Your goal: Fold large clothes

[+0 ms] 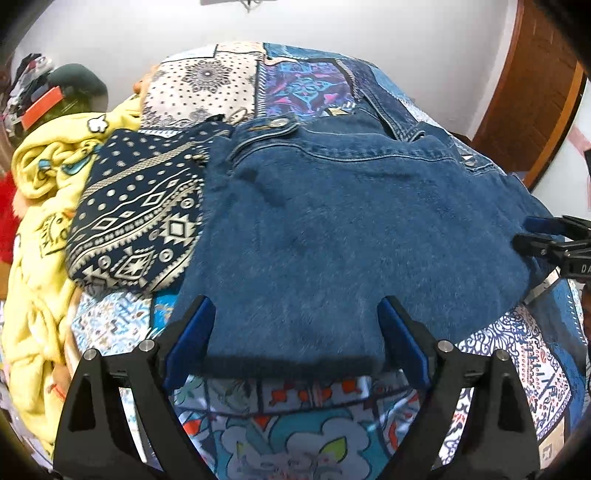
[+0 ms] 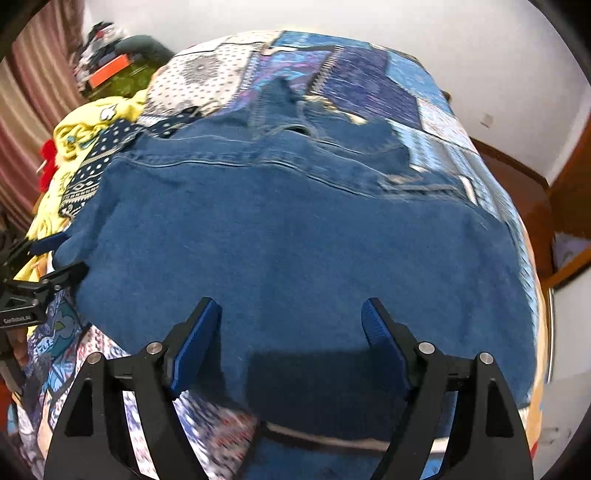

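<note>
Nearest, the left gripper (image 1: 295, 332) hangs with its jaws spread wide over the near edge of the jeans (image 1: 351, 229), grasping nothing. The right gripper (image 2: 291, 332) is likewise released, its blue pads (image 2: 195, 343) apart above the denim. The jeans lie spread across the patchwork bedspread (image 1: 303, 424), waistband at the far side. Left of them rests a folded navy patterned cloth (image 1: 136, 221), touching the denim, then a crumpled yellow garment (image 1: 40, 206). Farthest is the white wall (image 1: 332, 26).
</note>
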`<state>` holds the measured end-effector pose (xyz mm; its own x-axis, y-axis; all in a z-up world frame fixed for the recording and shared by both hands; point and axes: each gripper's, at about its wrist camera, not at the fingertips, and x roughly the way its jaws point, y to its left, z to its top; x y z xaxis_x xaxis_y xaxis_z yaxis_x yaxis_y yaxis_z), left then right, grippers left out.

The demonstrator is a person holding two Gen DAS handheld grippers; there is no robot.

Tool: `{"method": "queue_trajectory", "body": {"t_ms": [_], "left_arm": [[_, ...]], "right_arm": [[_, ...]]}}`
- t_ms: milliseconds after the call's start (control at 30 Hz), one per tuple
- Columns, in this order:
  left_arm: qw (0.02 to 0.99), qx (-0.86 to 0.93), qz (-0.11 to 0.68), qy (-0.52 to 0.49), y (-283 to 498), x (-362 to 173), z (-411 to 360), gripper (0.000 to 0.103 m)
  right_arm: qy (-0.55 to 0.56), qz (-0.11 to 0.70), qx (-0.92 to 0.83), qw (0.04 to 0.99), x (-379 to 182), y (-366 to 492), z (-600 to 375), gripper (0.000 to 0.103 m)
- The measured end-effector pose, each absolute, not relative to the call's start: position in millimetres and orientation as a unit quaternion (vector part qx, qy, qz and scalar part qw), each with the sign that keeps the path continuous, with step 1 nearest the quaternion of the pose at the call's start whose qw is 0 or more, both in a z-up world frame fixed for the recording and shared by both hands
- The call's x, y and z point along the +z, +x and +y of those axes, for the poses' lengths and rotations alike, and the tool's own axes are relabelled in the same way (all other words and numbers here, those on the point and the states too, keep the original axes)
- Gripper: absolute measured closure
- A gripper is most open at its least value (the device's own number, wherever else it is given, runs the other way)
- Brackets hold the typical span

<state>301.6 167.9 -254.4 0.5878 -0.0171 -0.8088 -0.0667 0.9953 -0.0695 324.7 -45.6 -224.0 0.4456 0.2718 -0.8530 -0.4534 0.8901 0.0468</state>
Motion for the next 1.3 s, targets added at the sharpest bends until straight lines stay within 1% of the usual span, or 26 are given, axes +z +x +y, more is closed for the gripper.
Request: {"method": "queue_trajectory", "body": {"t_ms": [133, 433, 500, 533, 567, 600, 700, 833, 1000, 1133, 1300], "left_arm": [[0.889, 0.024, 0.454, -0.056, 293.7, -253.1, 175.8, 0.009], [0.88, 0.082, 0.461, -0.08, 276.0, -255.1, 208.7, 0.009], [0.877, 0.096, 0.464, -0.086, 271.2, -258.1, 216.6, 0.009], [0.875, 0.103, 0.465, -0.09, 268.4, -259.6, 220.6, 0.009], [0.874, 0.103, 0.465, -0.096, 266.2, -260.5, 222.9, 0.009], [0.871, 0.102, 0.467, -0.11, 262.8, -261.6, 227.1, 0.009], [0.866, 0.121, 0.471, -0.112, 257.2, -261.8, 233.0, 0.009], [0.873, 0.104, 0.455, -0.142, 246.1, -247.0, 235.4, 0.009], [0.875, 0.04, 0.429, -0.221, 241.1, -233.9, 228.2, 0.009], [0.857, -0.018, 0.428, -0.285, 249.9, -243.4, 214.2, 0.009], [0.828, -0.049, 0.448, -0.334, 267.2, -266.5, 202.2, 0.009]], "right_arm": [[-0.114, 0.477, 0.164, 0.856, -221.2, 318.8, -70.0, 0.025], [-0.091, 0.472, 0.103, 0.871, -217.6, 310.5, -126.8, 0.025], [-0.086, 0.471, 0.085, 0.874, -220.4, 306.6, -134.4, 0.024], [-0.078, 0.47, 0.084, 0.875, -221.5, 304.7, -138.1, 0.021], [-0.064, 0.47, 0.086, 0.876, -222.6, 302.7, -142.1, 0.02], [-0.048, 0.473, 0.088, 0.875, -223.8, 302.4, -145.9, 0.02], [-0.009, 0.49, 0.092, 0.867, -225.6, 305.3, -153.7, 0.02], [-0.011, 0.489, 0.087, 0.868, -217.6, 306.8, -149.6, 0.02], [-0.023, 0.464, 0.111, 0.879, -201.0, 302.3, -133.0, 0.02], [-0.033, 0.454, 0.138, 0.88, -198.6, 302.7, -108.7, 0.019], [-0.068, 0.464, 0.17, 0.867, -215.4, 302.3, -74.3, 0.02]]}}
